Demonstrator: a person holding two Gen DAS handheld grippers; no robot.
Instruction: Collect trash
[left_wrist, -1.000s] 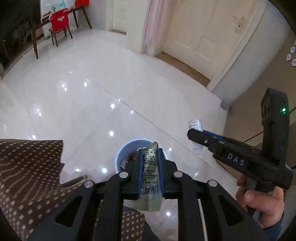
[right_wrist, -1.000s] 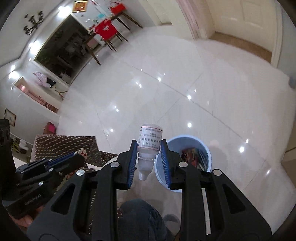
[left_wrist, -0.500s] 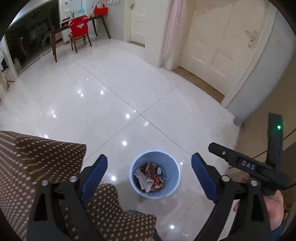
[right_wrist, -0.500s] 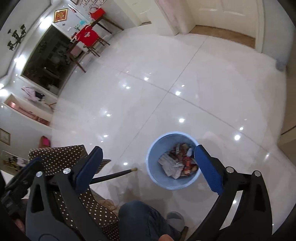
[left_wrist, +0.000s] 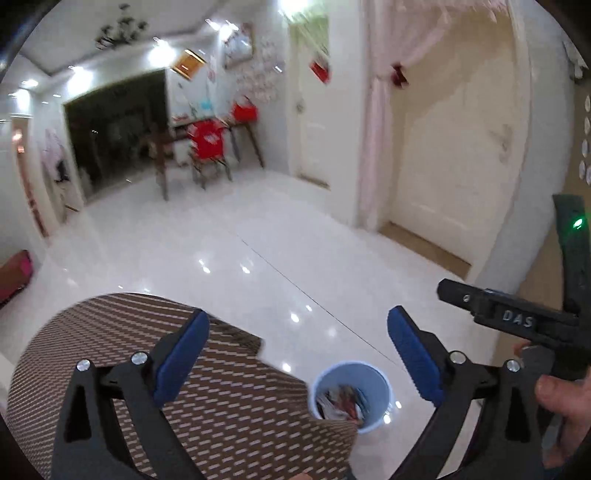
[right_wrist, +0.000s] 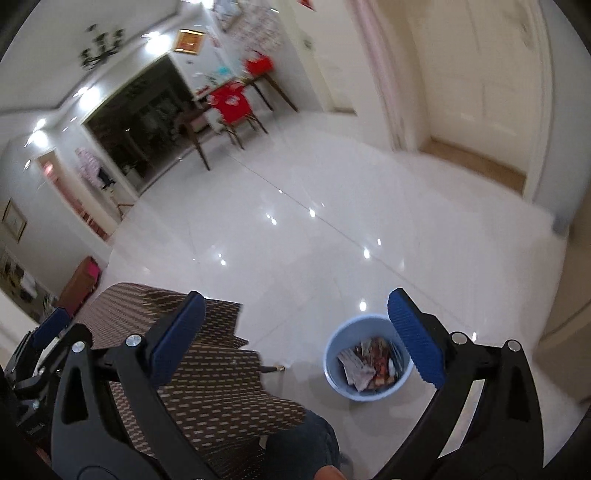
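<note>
A light blue trash bin (left_wrist: 350, 395) stands on the white tiled floor, holding paper and wrappers; it also shows in the right wrist view (right_wrist: 367, 363). My left gripper (left_wrist: 298, 358) is open and empty, raised above the bin and the table edge. My right gripper (right_wrist: 295, 339) is open and empty, also raised, with the bin below its right finger. The right gripper's body shows at the right of the left wrist view (left_wrist: 517, 317), held by a hand. The left gripper shows at the left edge of the right wrist view (right_wrist: 40, 350).
A table with a brown dotted cloth (left_wrist: 147, 369) lies low on the left, also in the right wrist view (right_wrist: 207, 376). A person's knee (right_wrist: 303, 439) is below. Far off stand a wooden table and red-covered chairs (left_wrist: 208, 144), doors (left_wrist: 454, 166) and a pink curtain (left_wrist: 373, 129).
One second ago each gripper was shut on a bottle over the bin. Both opened, the bottles are gone from the jaws, and both grippers have since tilted up and away from the bin.
</note>
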